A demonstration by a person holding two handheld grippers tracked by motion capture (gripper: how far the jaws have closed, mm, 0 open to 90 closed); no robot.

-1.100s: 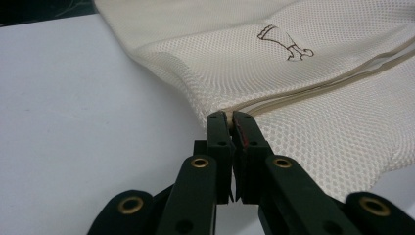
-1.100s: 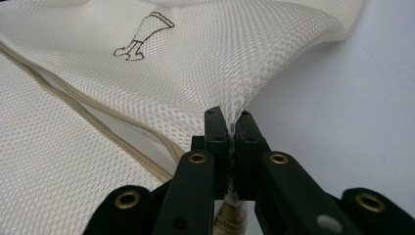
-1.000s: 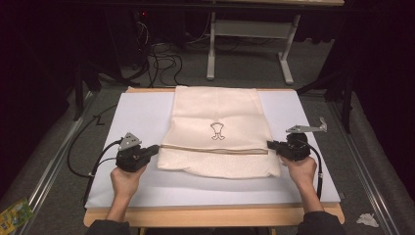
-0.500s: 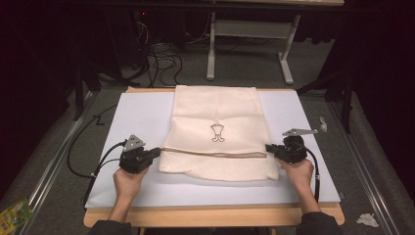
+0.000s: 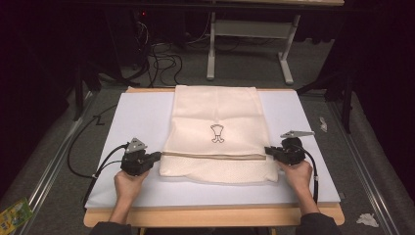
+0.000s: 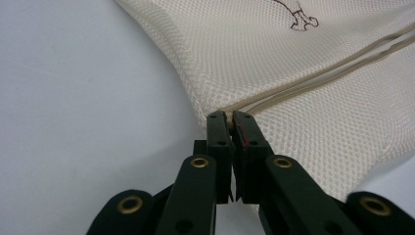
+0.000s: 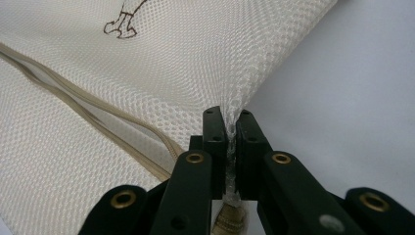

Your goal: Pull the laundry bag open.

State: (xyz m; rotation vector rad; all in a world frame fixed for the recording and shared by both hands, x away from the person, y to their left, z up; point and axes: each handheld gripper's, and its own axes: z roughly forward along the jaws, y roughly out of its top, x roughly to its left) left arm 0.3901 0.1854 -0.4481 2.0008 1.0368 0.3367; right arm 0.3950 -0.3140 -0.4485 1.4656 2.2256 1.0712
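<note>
A white board [image 5: 137, 117] on a wooden table in a dark room carries a cream mesh laundry bag [image 5: 216, 117] at its centre.
The bag lies flat, its near part folded over along a beige zip line [image 5: 213, 155], a small brown emblem [image 5: 217, 133] above. The left gripper [image 5: 155, 156] is clamped on the bag's 9 o'clock edge, the right gripper [image 5: 268, 151] pinches mesh at 3 o'clock; cables [image 5: 78, 147] trail off toward 8 o'clock.

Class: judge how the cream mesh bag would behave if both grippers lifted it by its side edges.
The mesh bag lies flat and bunches between the right gripper jaws, so it is likely floppy and would sag. Its thin open weave suggests it is light.
</note>
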